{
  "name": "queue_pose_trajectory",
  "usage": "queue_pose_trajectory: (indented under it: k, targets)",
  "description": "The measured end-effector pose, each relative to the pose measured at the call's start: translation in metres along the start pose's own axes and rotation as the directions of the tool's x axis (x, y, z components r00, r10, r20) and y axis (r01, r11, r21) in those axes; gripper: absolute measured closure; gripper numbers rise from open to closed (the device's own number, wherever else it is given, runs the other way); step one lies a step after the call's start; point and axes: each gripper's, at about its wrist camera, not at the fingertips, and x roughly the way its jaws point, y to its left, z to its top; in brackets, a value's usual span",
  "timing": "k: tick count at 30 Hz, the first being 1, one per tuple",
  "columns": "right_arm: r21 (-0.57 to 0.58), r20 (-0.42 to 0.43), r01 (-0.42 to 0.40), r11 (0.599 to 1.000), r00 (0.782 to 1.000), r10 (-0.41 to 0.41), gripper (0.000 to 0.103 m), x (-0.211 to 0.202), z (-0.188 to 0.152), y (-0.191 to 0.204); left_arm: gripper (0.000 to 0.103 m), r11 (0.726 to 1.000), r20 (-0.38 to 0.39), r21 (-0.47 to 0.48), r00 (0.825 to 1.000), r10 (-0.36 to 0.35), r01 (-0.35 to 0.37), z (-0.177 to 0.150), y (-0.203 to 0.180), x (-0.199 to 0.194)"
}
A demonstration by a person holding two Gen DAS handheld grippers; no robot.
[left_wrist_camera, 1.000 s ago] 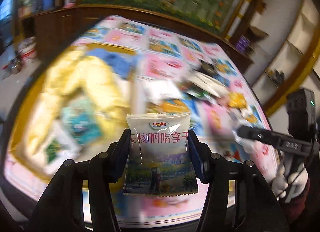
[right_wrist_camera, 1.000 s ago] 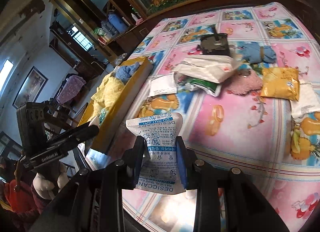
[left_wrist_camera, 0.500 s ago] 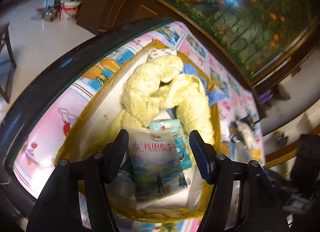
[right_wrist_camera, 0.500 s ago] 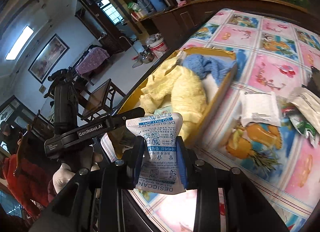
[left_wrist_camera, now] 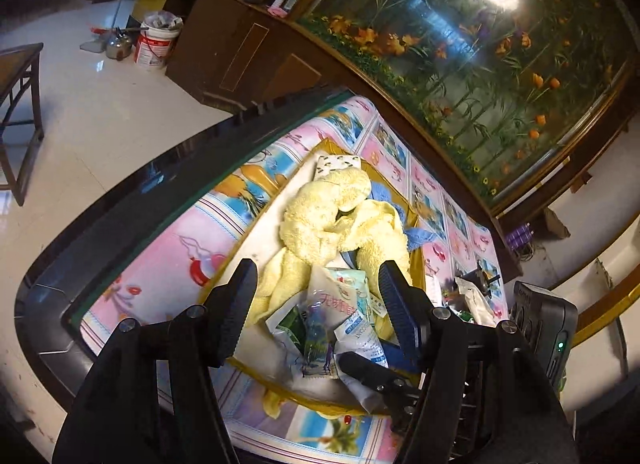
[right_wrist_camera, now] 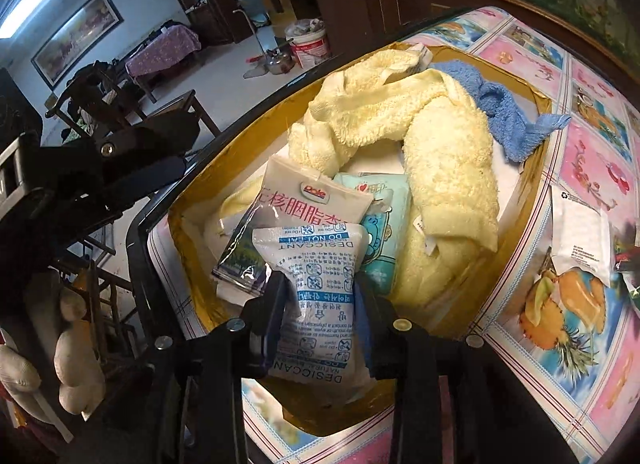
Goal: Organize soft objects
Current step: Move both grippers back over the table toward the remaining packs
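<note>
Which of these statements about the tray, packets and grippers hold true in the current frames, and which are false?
1. The right gripper holds a desiccant packet. True.
2. The left gripper clamps the Dole snack packet. False: its jaws are apart and the packet lies in the tray.
3. A yellow towel lies in the tray. True.
4. The blue cloth lies out on the tablecloth. False: it sits in the tray beside the towel.

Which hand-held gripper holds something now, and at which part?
The right hand-held gripper holds the desiccant packet at its side edges; its jaws are opening. The left hand-held gripper holds nothing.
</note>
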Motion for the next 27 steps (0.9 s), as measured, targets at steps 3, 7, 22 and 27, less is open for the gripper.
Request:
queue_pose_trajectory:
  k: [3,7,22,27]
  targets:
    - [0.01,-0.001,0.0,1.0,1.0,0.0,0.065,0.0,0.002,0.003,0.039,1.0,0.003,0.013,1.0,0.006,-0.006,-0.002,-0.002,-0.004]
    - [0.037,0.049,-0.064,0.997,0.997,0.062,0.062,-0.005,0.008,-0.001,0.039,0.999,0.008,0.029,1.0,0.024,-0.024,-0.005,-0.004,-0.011]
    - [0.196,0.302,-0.107,0.975,0.952,0.043,0.056,-0.09,-0.033,-0.087,0.039,0.965,-0.075,0.259,0.997,-0.016,0.035,-0.047,-0.094,-0.001]
    - [0.391,0.342,-0.035,0.92,0.933,-0.11,0.056,-0.134,-0.08,-0.159,0.039,0.913,-0.201,0.387,0.978,-0.053,0.129,-0.08,-0.145,0.026]
